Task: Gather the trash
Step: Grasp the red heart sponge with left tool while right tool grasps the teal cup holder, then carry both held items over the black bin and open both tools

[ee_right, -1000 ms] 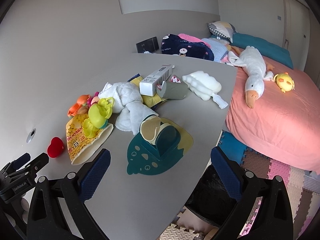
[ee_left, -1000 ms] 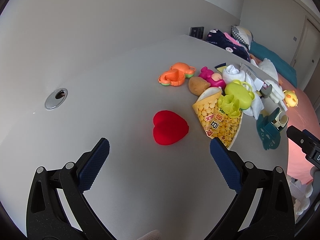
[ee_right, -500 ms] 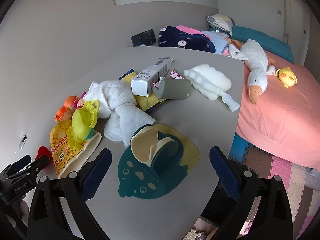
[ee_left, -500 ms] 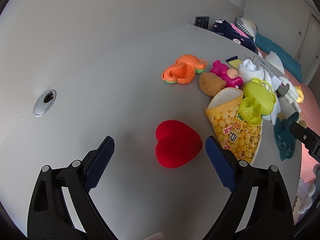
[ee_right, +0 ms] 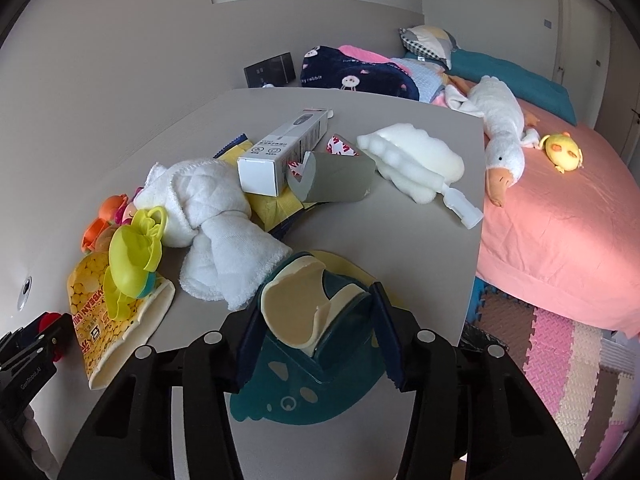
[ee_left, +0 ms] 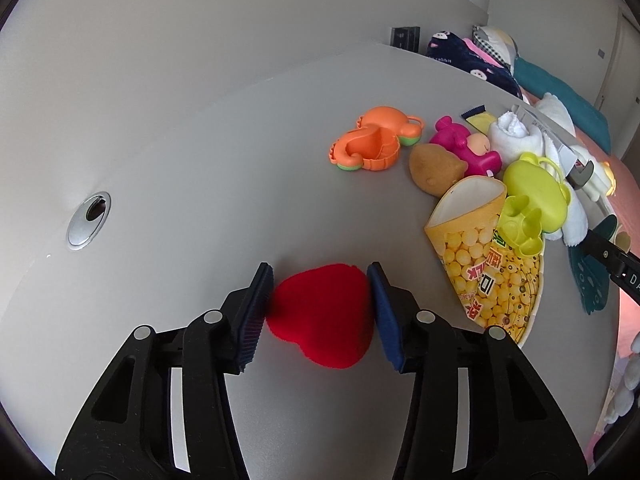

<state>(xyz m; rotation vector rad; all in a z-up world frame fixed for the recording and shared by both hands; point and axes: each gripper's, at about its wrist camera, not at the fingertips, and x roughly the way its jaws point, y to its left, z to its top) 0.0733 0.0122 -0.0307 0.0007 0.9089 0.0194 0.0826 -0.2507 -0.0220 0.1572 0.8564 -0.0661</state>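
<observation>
My left gripper (ee_left: 320,280) is shut on a red plush heart (ee_left: 324,316) that lies on the grey table (ee_left: 200,160). My right gripper (ee_right: 316,300) is shut on a rolled teal and cream bib (ee_right: 308,316) near the table's front edge; the bib's flat teal part (ee_right: 304,404) rests on the table. A yellow corn-print snack bag (ee_left: 484,256) lies just right of the heart; it also shows in the right wrist view (ee_right: 104,320).
Toys lie behind: an orange one (ee_left: 368,144), a pink one (ee_left: 464,144), lime green ones (ee_left: 528,196). A white towel (ee_right: 212,216), a white box (ee_right: 280,152), a grey roll (ee_right: 336,180) and a white foam piece (ee_right: 416,160) crowd the table. A bed (ee_right: 560,208) stands at the right.
Both grippers moved forward and closed: the left onto the red heart, the right onto the rolled bib.
</observation>
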